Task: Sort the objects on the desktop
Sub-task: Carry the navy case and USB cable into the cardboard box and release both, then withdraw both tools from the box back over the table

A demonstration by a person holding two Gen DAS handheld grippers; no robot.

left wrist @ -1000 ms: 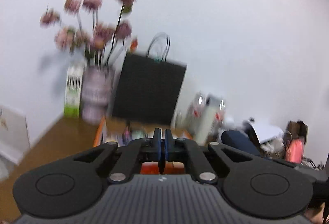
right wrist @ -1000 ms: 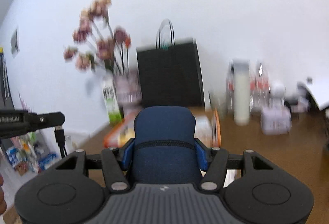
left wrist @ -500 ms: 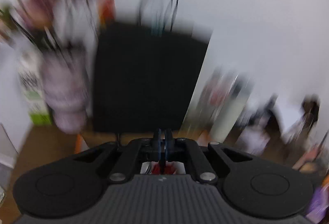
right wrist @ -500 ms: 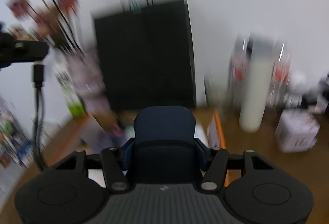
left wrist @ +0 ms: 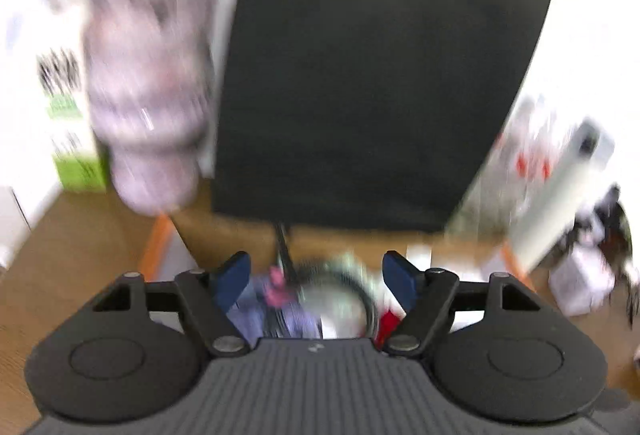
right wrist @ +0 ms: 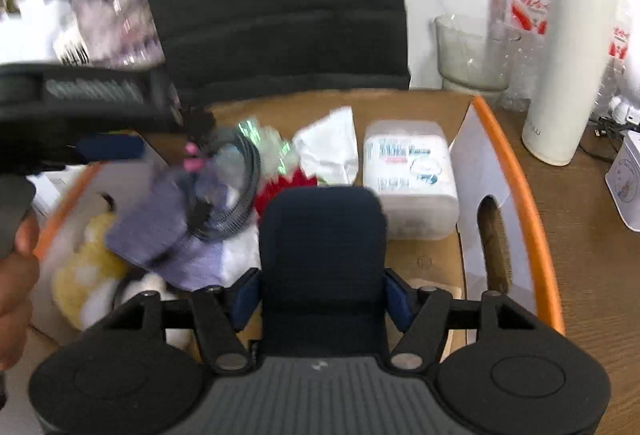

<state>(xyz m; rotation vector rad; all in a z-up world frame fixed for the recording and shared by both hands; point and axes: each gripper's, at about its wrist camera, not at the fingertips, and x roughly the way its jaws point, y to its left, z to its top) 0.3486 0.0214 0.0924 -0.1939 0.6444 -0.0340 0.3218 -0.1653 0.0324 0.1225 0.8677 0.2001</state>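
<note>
Both hand-held grippers have swung down from the wall toward the orange-rimmed box on the bench.

Left wrist view: the left hand-held gripper, shut a second ago, is opening; nothing sits between its pads, and a blurred round fan lies below in the box.

Right wrist view: the right hand-held gripper is opening, its pads at the sides of a navy pouch over the box. Wipes lie inside; a thermos stands beside it.
</note>
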